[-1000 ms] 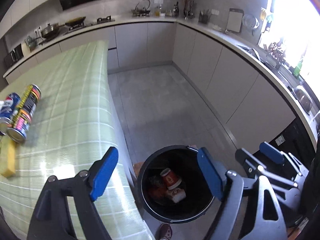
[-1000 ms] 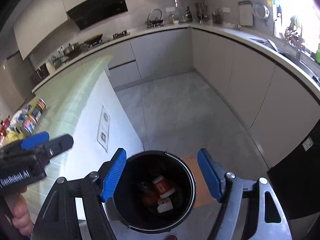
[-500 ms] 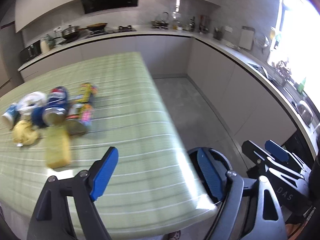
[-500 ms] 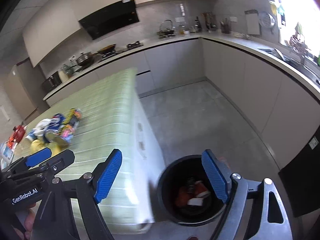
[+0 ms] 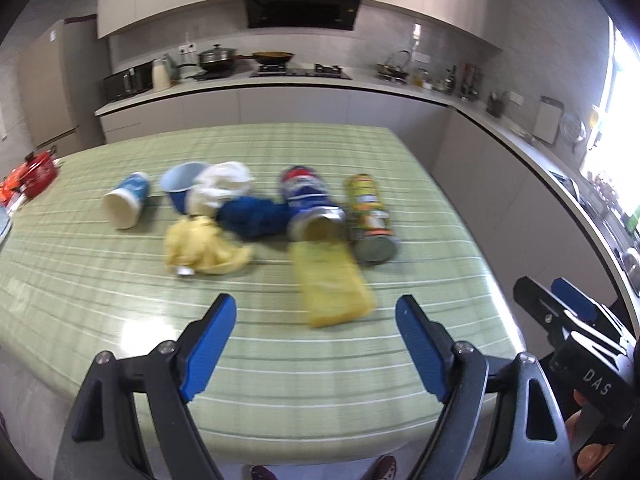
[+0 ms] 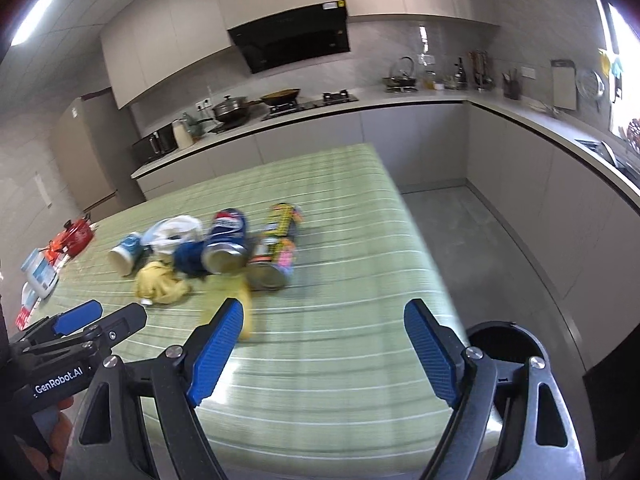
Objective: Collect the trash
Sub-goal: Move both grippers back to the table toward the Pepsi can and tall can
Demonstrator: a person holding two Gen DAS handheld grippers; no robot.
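Observation:
Trash lies in a cluster on the green striped table point(image 5: 120, 304): a blue Pepsi can point(image 5: 310, 200), a yellow-green tube can point(image 5: 370, 216), a yellow sponge point(image 5: 330, 284), a crumpled yellow wrapper point(image 5: 202, 250), a blue cloth point(image 5: 252, 216), white plastic point(image 5: 220, 188), a light blue cup point(image 5: 180, 186) and a white-and-blue cup point(image 5: 128, 204). My left gripper point(image 5: 316, 344) is open and empty, near the table's front edge, short of the sponge. My right gripper point(image 6: 324, 352) is open and empty over the table's right part. The black trash bin point(image 6: 506, 340) stands on the floor beside the table.
A red pot point(image 6: 76, 234) and a white jar point(image 6: 40, 274) stand at the table's left end. Grey kitchen counters point(image 6: 520, 120) run along the back and right walls, with a grey floor aisle point(image 6: 480, 232) between them and the table.
Both grippers have swung from above the trash bin up and left to face the table. The trash cluster now lies ahead of both, and the bin has dropped to the lower right.

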